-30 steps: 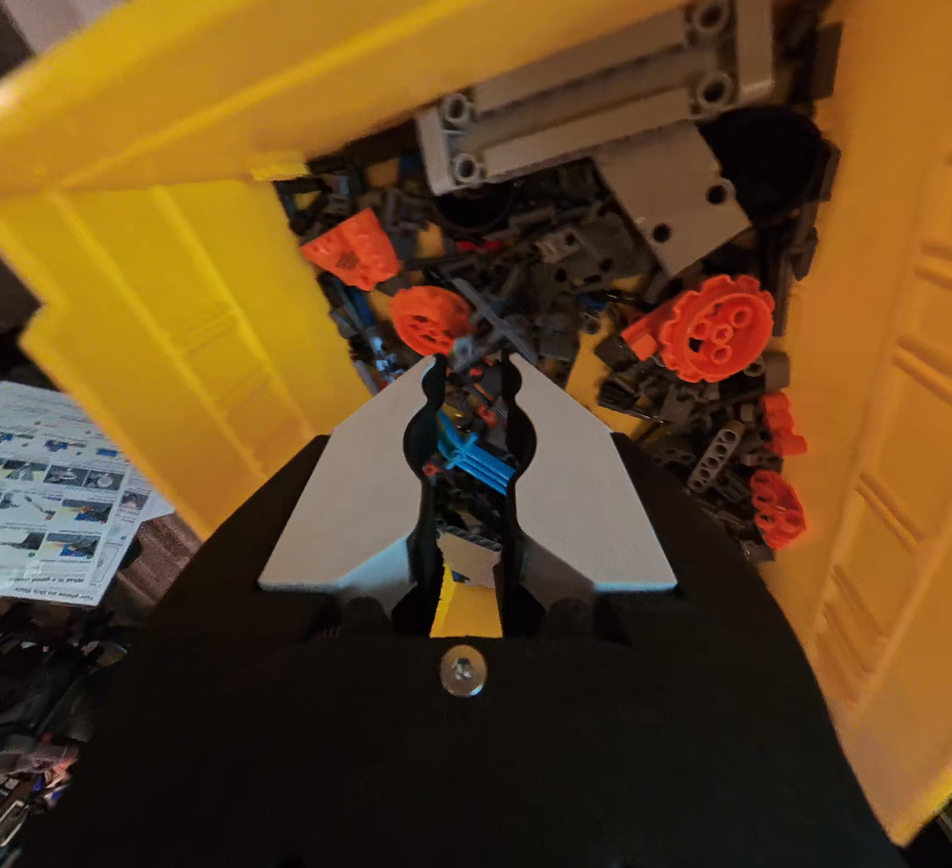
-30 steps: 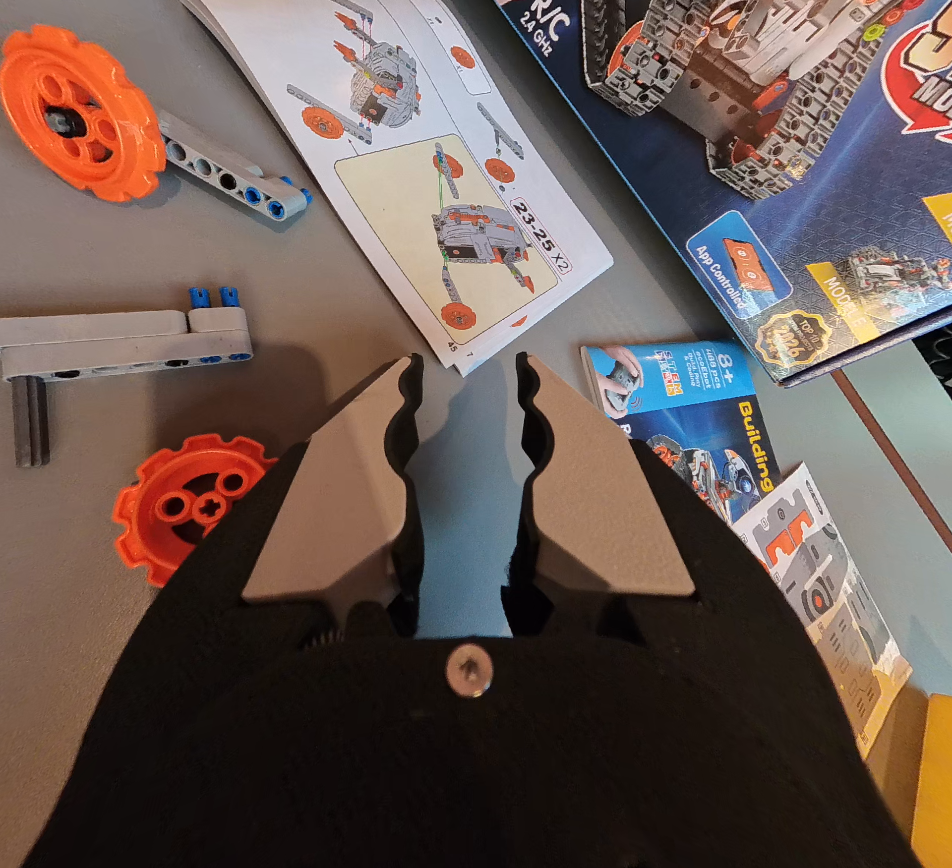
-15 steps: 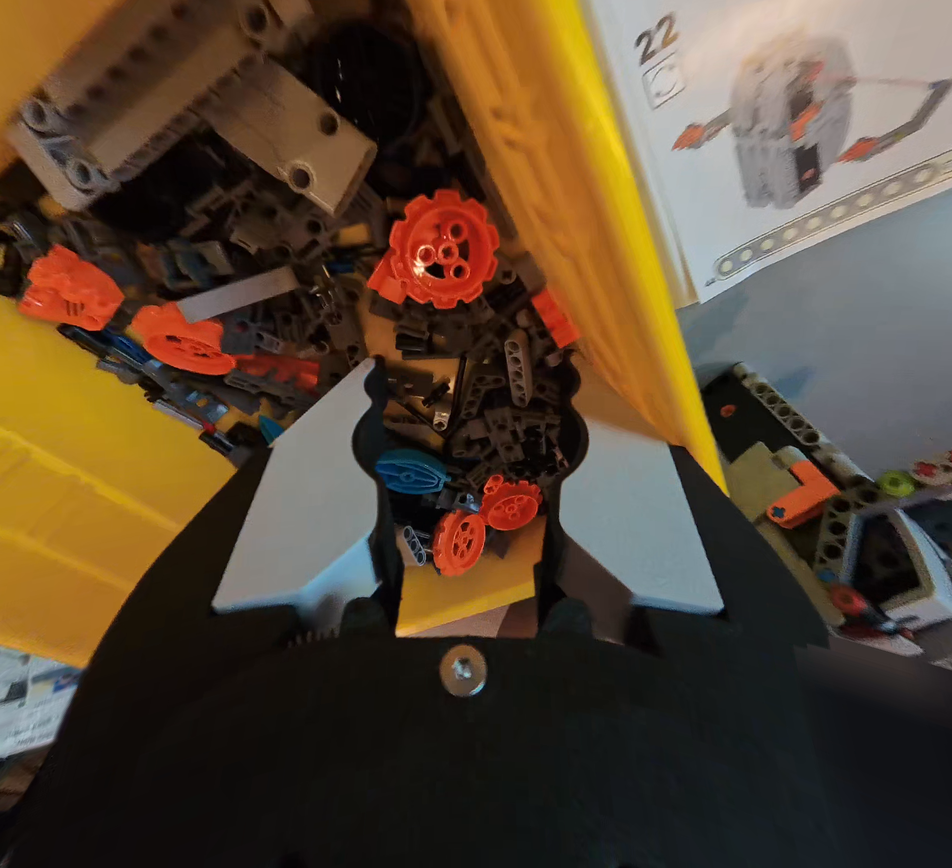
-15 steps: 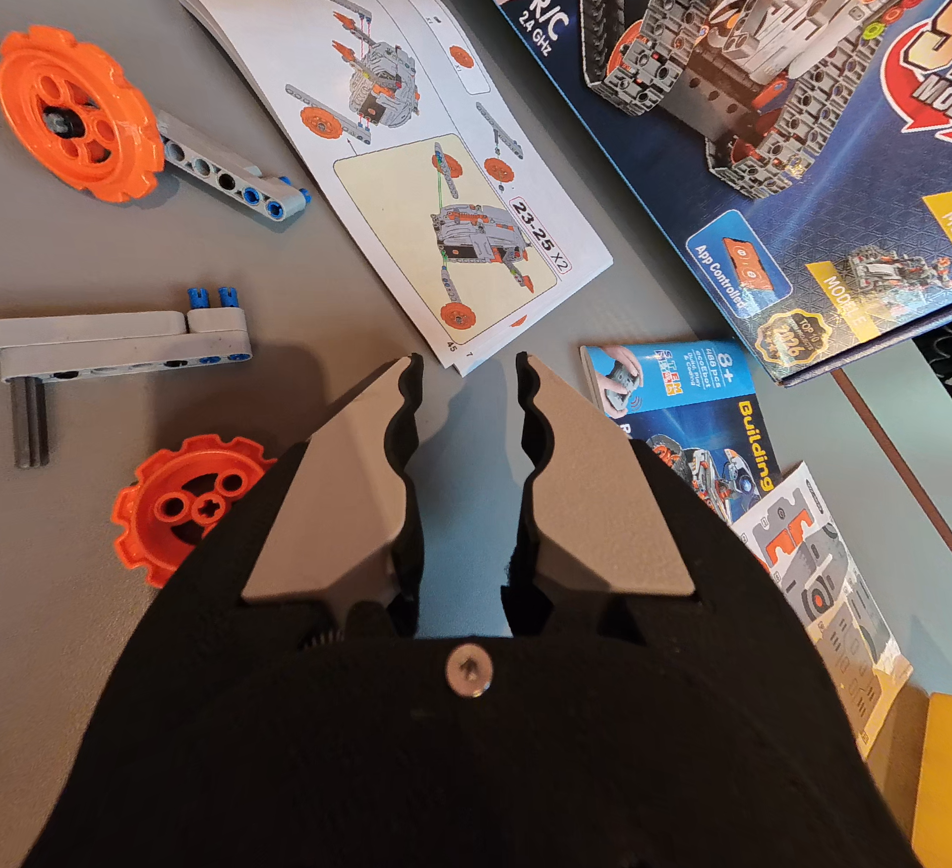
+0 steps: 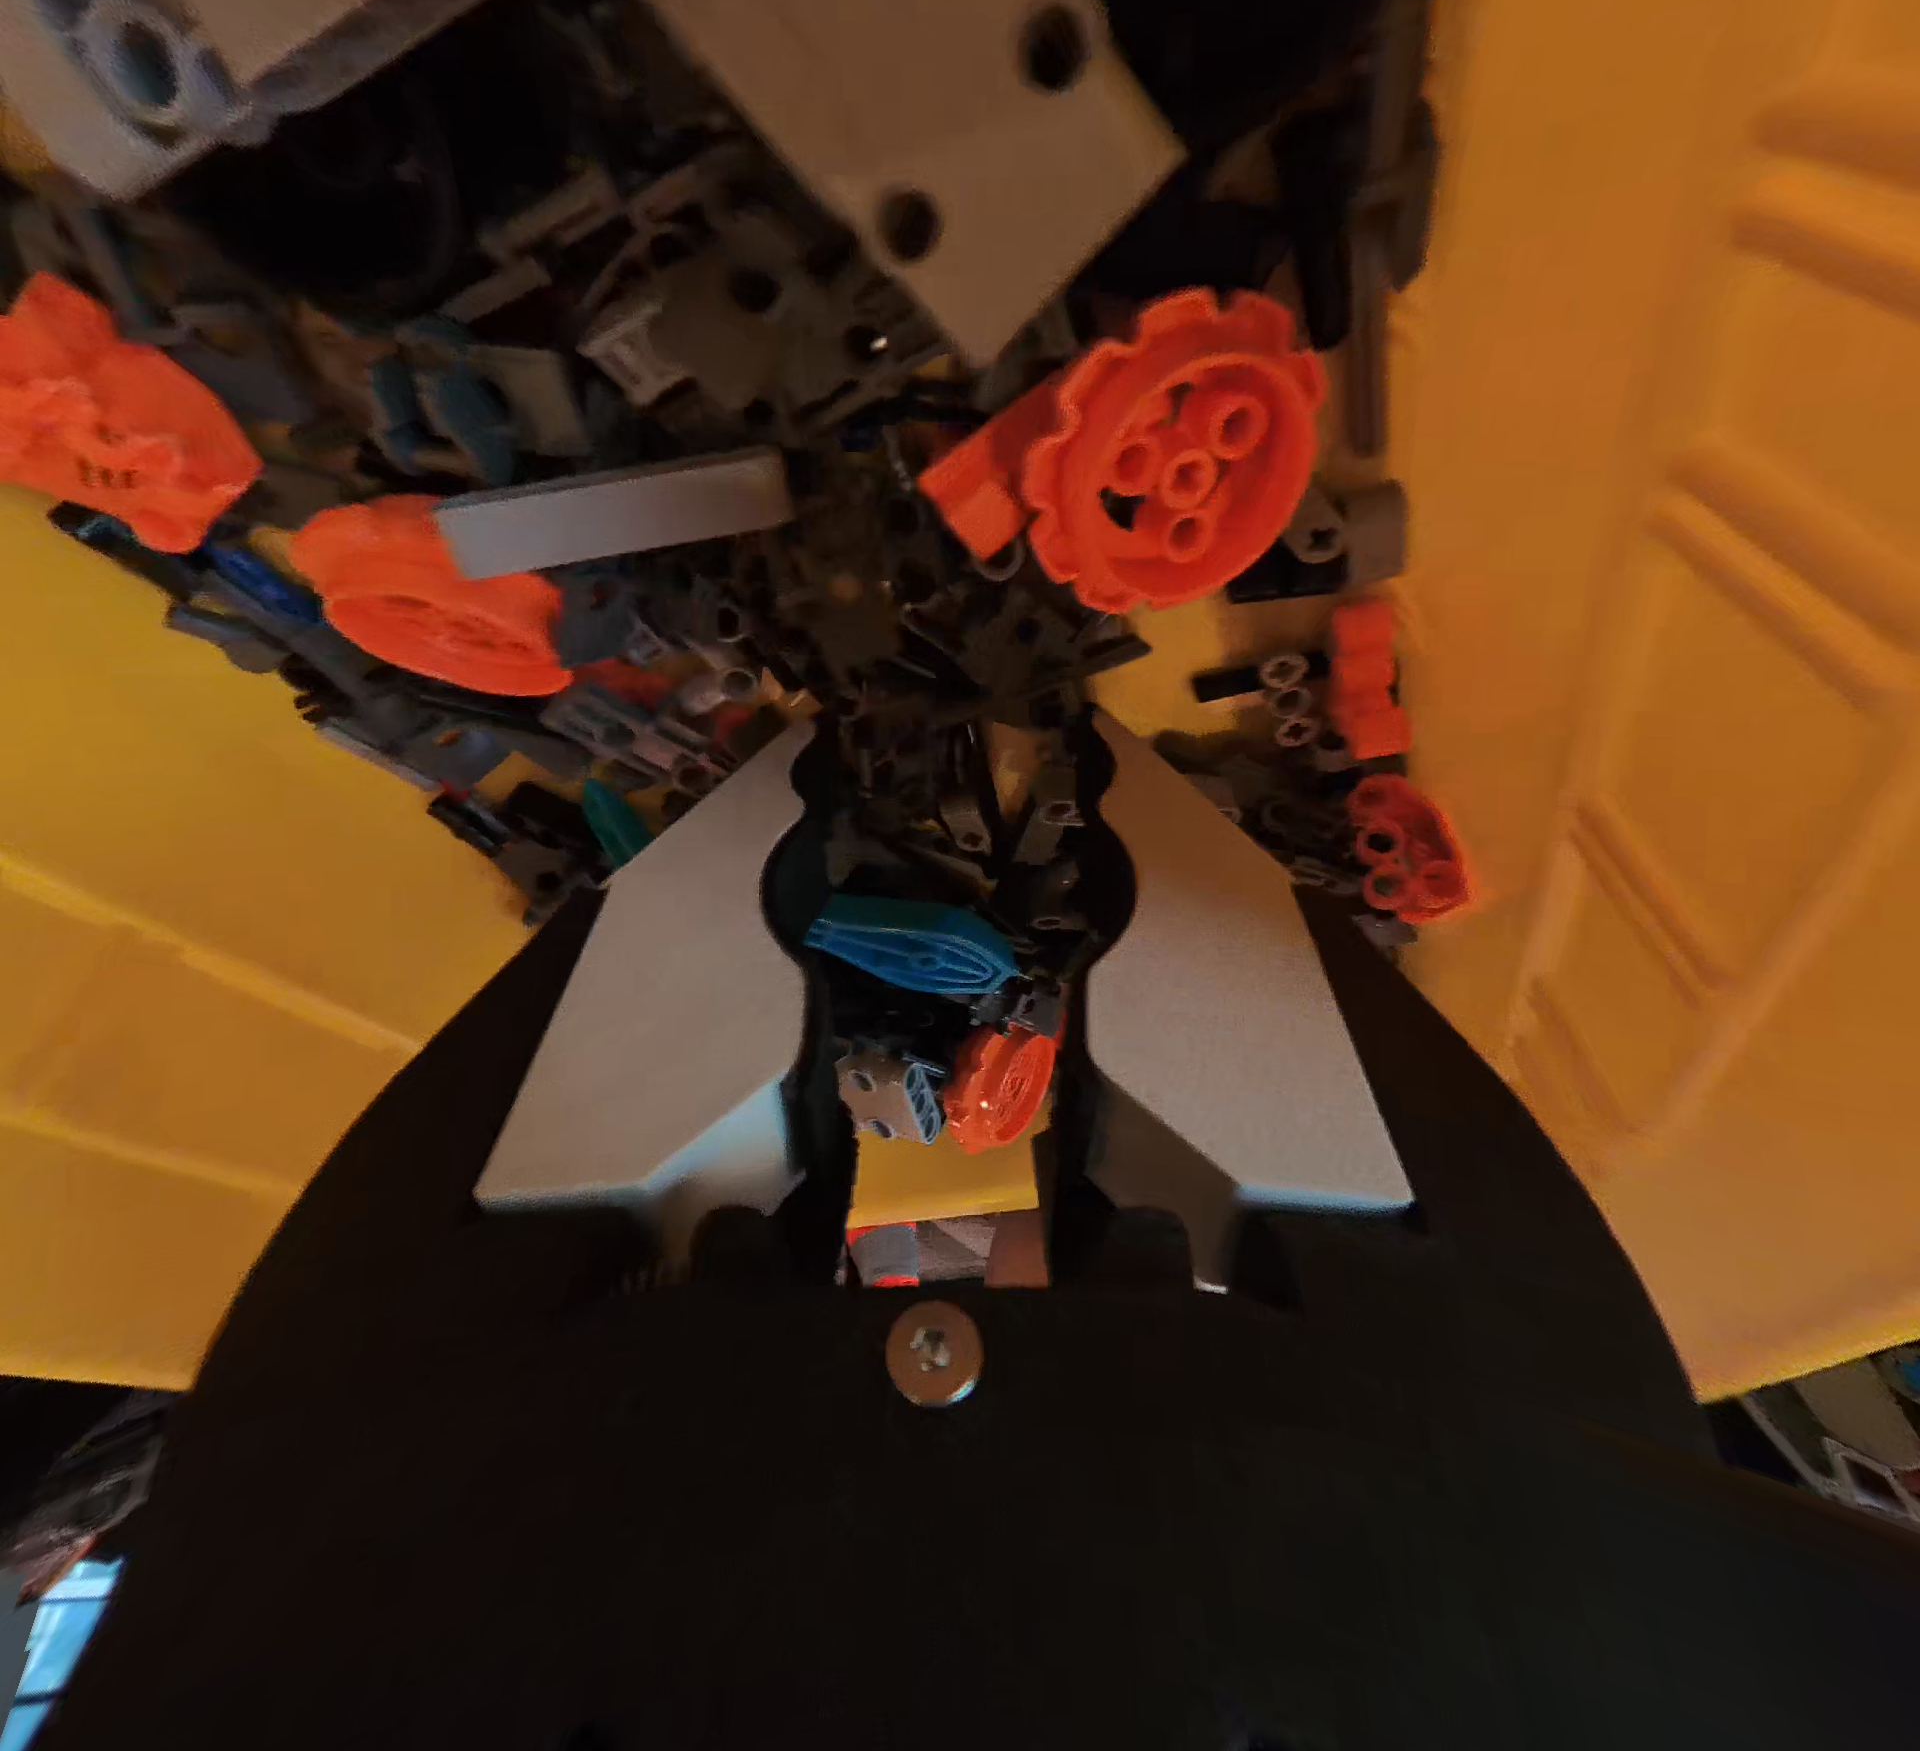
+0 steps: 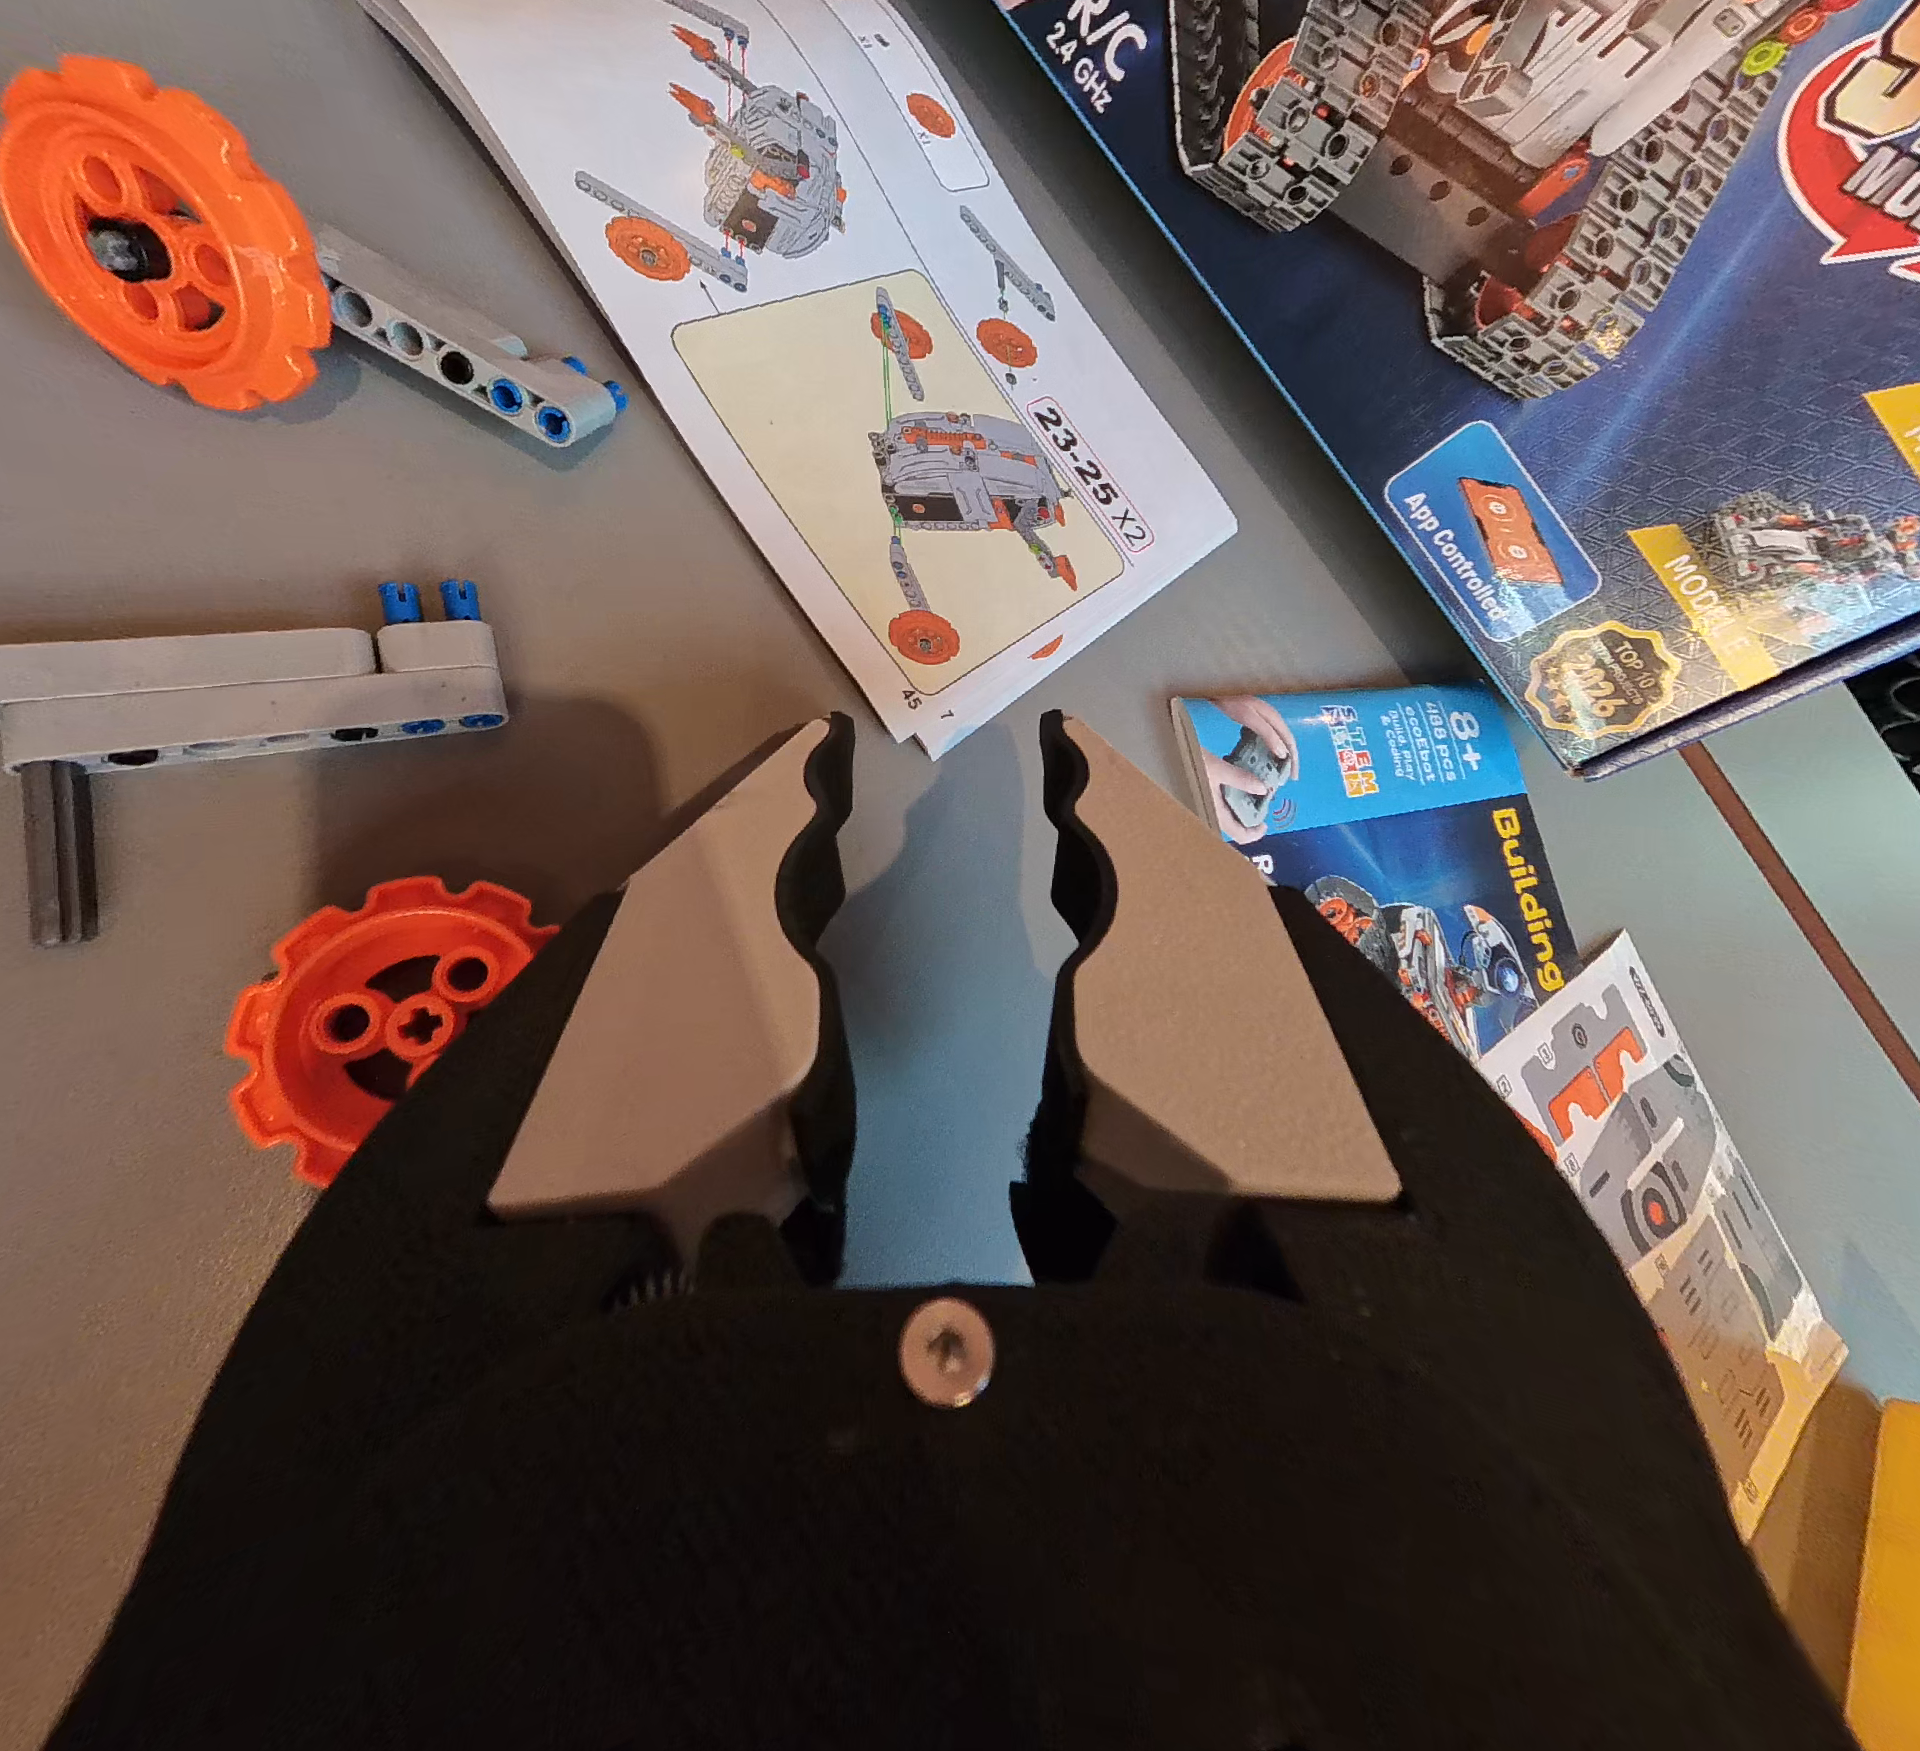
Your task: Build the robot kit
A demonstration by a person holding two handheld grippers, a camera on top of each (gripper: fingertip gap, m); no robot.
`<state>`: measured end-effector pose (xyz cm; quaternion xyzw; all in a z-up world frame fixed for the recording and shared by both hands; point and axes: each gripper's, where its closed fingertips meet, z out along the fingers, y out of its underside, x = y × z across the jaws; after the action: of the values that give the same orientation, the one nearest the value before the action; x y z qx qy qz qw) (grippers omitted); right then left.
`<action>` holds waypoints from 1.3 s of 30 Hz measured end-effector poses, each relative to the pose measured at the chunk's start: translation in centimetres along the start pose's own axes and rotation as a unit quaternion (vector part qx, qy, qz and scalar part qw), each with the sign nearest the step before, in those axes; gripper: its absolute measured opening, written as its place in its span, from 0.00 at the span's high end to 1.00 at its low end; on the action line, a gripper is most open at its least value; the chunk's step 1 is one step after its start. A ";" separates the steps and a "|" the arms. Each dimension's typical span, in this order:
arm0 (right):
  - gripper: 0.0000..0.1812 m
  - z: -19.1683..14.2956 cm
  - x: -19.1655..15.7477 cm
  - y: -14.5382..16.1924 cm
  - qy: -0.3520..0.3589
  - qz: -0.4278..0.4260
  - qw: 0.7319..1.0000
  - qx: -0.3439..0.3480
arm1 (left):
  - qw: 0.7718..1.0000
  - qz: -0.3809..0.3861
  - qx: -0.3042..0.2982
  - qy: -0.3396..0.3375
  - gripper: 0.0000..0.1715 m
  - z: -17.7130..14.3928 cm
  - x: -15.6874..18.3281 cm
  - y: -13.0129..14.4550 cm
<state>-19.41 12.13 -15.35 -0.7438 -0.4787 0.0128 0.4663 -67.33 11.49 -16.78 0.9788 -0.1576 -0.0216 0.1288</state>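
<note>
My left gripper (image 5: pixel 951 745) is open and reaches down into a yellow bin (image 5: pixel 1662 558) full of small building parts. Its tips hover over a heap of dark grey pieces (image 5: pixel 935 652). Between the fingers lie a blue oval part (image 5: pixel 914 953) and a small orange wheel (image 5: pixel 1003 1088). A large orange gear wheel (image 5: pixel 1174 465) lies just ahead to the right. My right gripper (image 6: pixel 945 735) is open and empty above the grey table (image 6: pixel 675 558), near the corner of an open instruction booklet (image 6: pixel 831 330).
In the bin lie large grey blocks (image 5: pixel 883 60) and more orange wheels (image 5: pixel 436 600). On the table lie an orange wheel on a grey beam (image 6: pixel 156 236), a grey beam assembly (image 6: pixel 239 683), an orange gear (image 6: pixel 384 1015), a blue toy box (image 6: pixel 1558 195) and leaflets (image 6: pixel 1382 828). The grippers' ends are close to 50 centimetres from one another.
My left gripper has swung over the bin, opened wider, and dropped deeper towards the parts; the view is closer now. My right gripper has not moved.
</note>
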 end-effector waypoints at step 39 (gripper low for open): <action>0.81 0.1 0.0 0.0 -0.001 0.002 1.000 0.001 | 0.999 -0.042 -0.009 -0.011 0.91 -0.4 -2.5 1.4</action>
<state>-19.46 12.20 -15.40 -0.7446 -0.4772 0.0148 0.4665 -70.04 11.11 -16.00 0.9831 -0.1179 -0.0392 0.1346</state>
